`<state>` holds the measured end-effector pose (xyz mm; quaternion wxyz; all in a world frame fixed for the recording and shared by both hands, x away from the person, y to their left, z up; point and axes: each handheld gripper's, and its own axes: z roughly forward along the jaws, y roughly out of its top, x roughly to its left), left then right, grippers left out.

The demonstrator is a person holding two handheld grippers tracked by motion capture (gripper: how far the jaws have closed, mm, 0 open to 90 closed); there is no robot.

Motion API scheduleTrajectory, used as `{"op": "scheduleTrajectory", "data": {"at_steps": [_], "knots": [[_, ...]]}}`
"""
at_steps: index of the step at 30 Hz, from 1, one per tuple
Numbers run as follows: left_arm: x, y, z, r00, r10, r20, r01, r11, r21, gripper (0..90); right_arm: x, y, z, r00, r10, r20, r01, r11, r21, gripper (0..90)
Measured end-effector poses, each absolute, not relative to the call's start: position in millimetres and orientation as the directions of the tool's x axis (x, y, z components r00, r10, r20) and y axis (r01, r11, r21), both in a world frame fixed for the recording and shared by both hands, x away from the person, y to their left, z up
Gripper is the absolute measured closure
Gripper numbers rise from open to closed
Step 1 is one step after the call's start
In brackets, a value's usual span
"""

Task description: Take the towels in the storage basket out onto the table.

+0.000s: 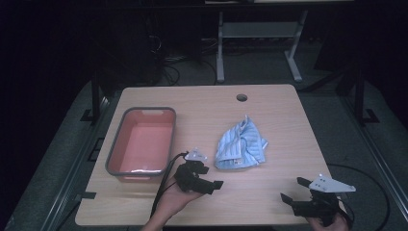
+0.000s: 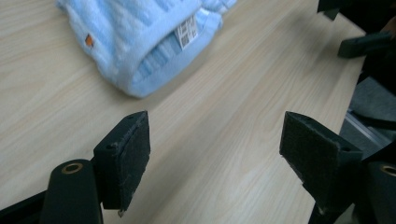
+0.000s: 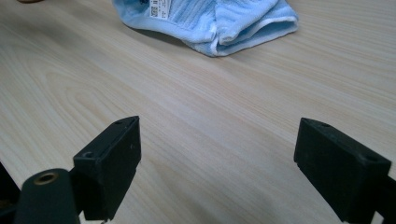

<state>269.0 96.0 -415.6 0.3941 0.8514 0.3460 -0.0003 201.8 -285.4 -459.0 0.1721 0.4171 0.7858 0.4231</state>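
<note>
A crumpled light-blue striped terry towel (image 1: 240,146) lies bunched on the pale wood-grain bench (image 1: 269,110), a little right of the middle and well in from every edge. A white printed label (image 2: 187,31) shows on its folded hem in the left gripper view, and a small orange tag (image 2: 88,40) sits on its fluffy side.

The left tool (image 1: 211,177), black and held in a hand (image 1: 174,199) coming in over the near edge, sits just short of the towel's near-left corner and does not touch it. Its jaws are spread wide with bare bench between them; the towel lies beyond their tips in the left gripper view.

The right tool (image 1: 292,189), black with a grey three-cornered plate (image 1: 331,184) on top, is at the near right corner of the bench, well apart from the towel. Its jaws are likewise spread wide over bare wood, with the towel far ahead of them in the right gripper view.

A grey-rimmed rectangular plastic tub with a salmon-pink inside (image 1: 115,149) stands by the left edge of the bench, apart from the towel. A round cable hole (image 1: 241,97) is near the far edge
</note>
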Motion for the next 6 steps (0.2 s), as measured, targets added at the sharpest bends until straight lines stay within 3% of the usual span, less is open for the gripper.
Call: {"op": "scheduleTrajectory", "data": {"at_steps": [6], "knots": [[250, 101, -430, 0.762, 0.596, -0.251, 0.574, -0.444, 0.688, 23.6, 200, -284, -458, -0.597, 0.798, 0.074, 0.5, 0.299, 0.813, 14.1]]}}
